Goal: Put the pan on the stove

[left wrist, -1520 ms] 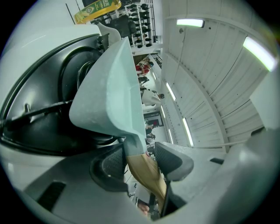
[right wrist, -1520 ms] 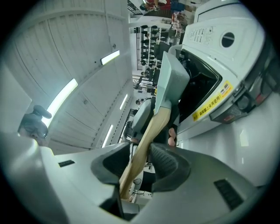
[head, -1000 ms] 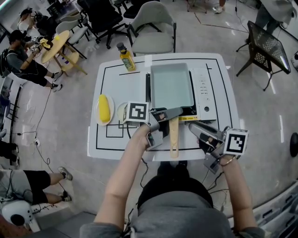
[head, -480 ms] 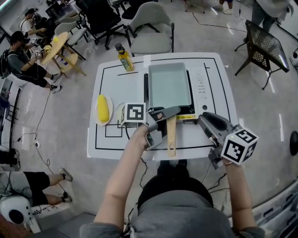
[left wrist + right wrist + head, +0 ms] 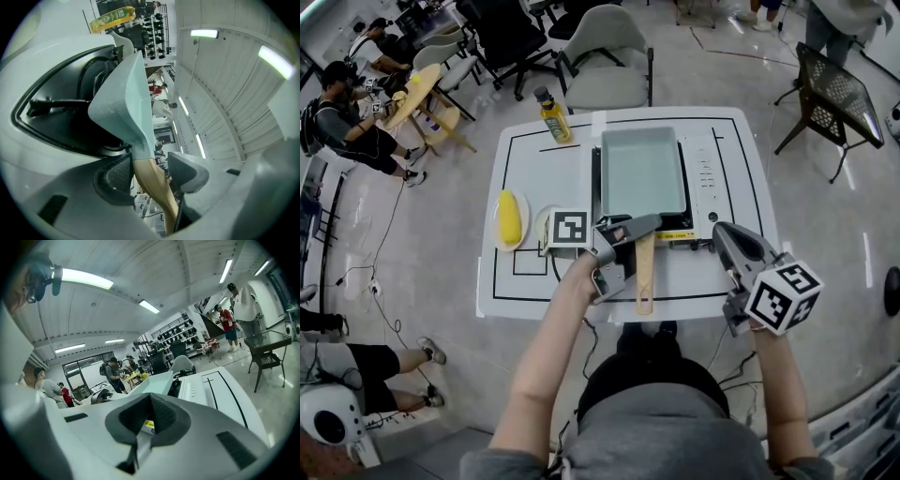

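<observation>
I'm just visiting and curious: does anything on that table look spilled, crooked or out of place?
Nothing stands out. The pan sits square on the stove, its wooden handle pointing at the person. The corn lies on its plate and the bottle stands upright. No spill shows.

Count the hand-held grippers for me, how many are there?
2. The left hand-held gripper is at the wooden handle of the pan, jaws opening with it between them. The right hand-held gripper, shut and empty, is beside the stove. None seem hidden.
</observation>
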### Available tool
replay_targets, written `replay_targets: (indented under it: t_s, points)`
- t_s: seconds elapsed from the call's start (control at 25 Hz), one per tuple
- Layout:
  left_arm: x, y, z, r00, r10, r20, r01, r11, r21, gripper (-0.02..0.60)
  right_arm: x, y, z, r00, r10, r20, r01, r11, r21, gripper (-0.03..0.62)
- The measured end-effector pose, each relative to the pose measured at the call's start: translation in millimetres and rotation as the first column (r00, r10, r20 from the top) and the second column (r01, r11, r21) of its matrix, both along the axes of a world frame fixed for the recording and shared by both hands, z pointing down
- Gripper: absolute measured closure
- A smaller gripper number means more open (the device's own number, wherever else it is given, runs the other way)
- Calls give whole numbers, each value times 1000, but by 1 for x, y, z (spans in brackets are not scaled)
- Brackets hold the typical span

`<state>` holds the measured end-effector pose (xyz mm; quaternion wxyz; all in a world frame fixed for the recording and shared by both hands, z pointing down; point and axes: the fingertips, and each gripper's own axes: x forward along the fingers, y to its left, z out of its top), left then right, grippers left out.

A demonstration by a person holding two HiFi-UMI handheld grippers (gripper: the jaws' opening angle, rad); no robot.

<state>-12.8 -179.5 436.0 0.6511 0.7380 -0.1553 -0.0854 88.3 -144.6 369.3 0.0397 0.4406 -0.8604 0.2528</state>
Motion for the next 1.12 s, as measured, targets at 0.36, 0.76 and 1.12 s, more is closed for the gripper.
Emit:
replay_targets:
  t_s: [0.36, 0.76, 1.12]
  points:
    - [-13, 9, -8, 998, -37, -48, 36, 999, -29, 344, -1, -1, 3, 1000, -5, 21, 6, 1000, -20, 590]
    - [-78, 15, 9, 968, -193, 163, 186, 981, 58, 344, -15, -6, 4, 999, -45, 7, 45, 999, -11, 589]
    - [-124, 17, -16, 797, -396, 456, 221, 894, 389, 356, -17, -9, 6, 999, -47, -5, 47, 999, -8, 589]
